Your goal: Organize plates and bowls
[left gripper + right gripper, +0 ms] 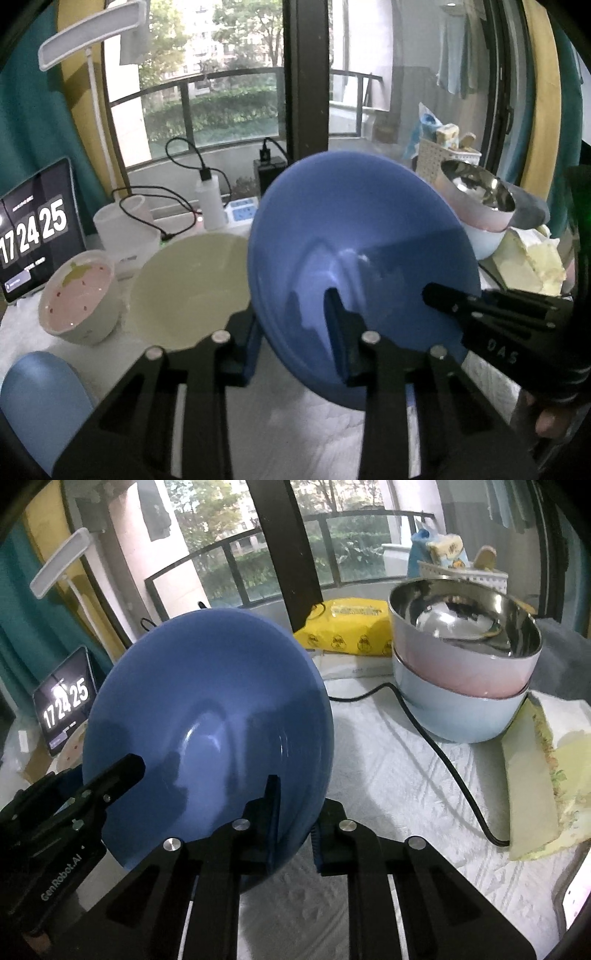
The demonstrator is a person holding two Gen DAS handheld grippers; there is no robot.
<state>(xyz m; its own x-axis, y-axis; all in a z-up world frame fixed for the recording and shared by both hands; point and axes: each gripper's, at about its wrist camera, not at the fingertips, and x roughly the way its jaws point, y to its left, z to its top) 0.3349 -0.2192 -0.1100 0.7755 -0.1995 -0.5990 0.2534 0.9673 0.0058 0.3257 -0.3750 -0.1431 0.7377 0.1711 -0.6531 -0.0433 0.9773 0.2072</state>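
A large blue bowl (354, 251) is held tilted on edge above the white mat; it also shows in the right wrist view (207, 709). My left gripper (295, 339) is shut on its lower rim. My right gripper (295, 819) is shut on the same bowl's rim from the other side, and shows at the right of the left wrist view (480, 310). A cream bowl (188, 288) and a strawberry-pattern bowl (79, 295) sit left of it. A steel-lined pink bowl (465, 627) is stacked in a light blue bowl (458, 709) at the right.
A tablet showing a clock (33, 229) stands at the far left. A blue object (40, 398) lies near left. A black cable (443, 760) crosses the mat. A yellow packet (351, 627), a folded cloth (546, 771), a white bottle (210, 199) and a basket (443, 158) stand behind.
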